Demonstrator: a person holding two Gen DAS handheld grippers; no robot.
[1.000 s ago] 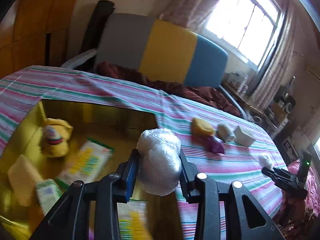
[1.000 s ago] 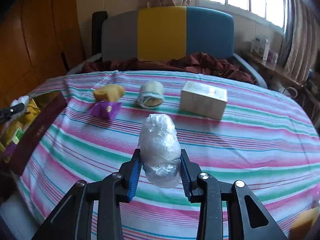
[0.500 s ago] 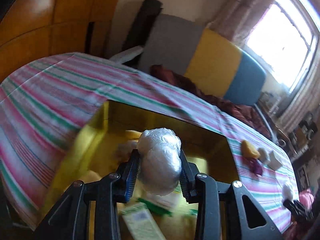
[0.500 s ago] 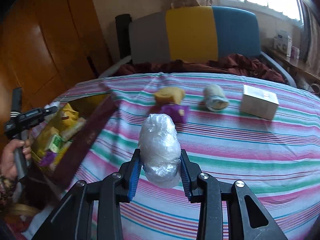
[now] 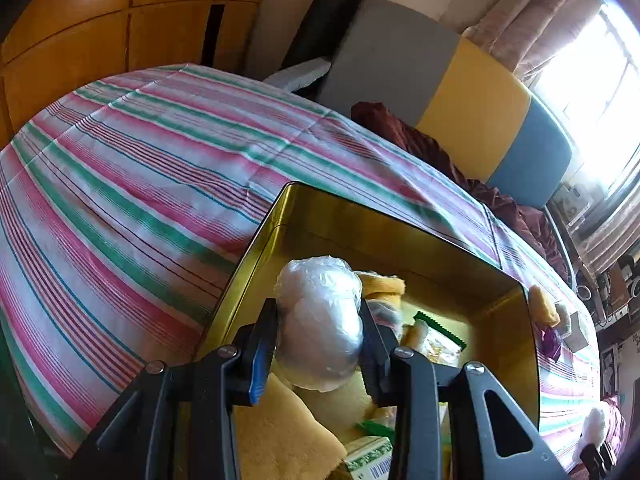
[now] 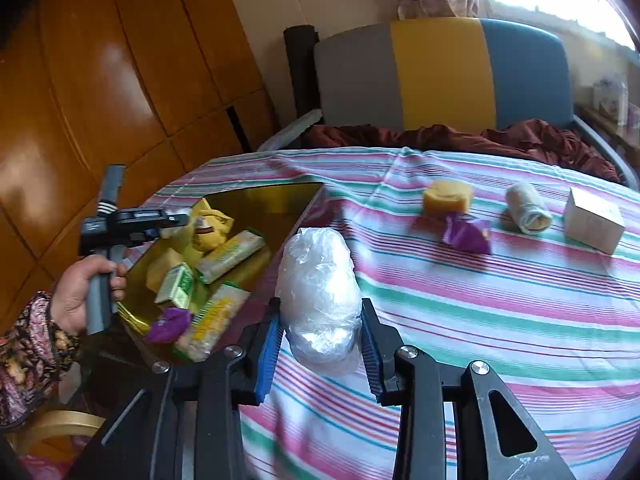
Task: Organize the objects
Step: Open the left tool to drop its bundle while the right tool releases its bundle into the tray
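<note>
Left tool pinches a plastic-wrapped bundle over the gold tin; right tool pinches another wrapped bundle above the striped desk.

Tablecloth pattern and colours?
The tablecloth has pink, green and white stripes with thin dark lines. It shows best in the right wrist view.

Left gripper: black angular finger arms, silver screw heads behind the fingertips, ribbed blue pad on the left finger's inner face. Right gripper: same build. Left hand: bare skin, dark floral sleeve behind the wrist.
</note>
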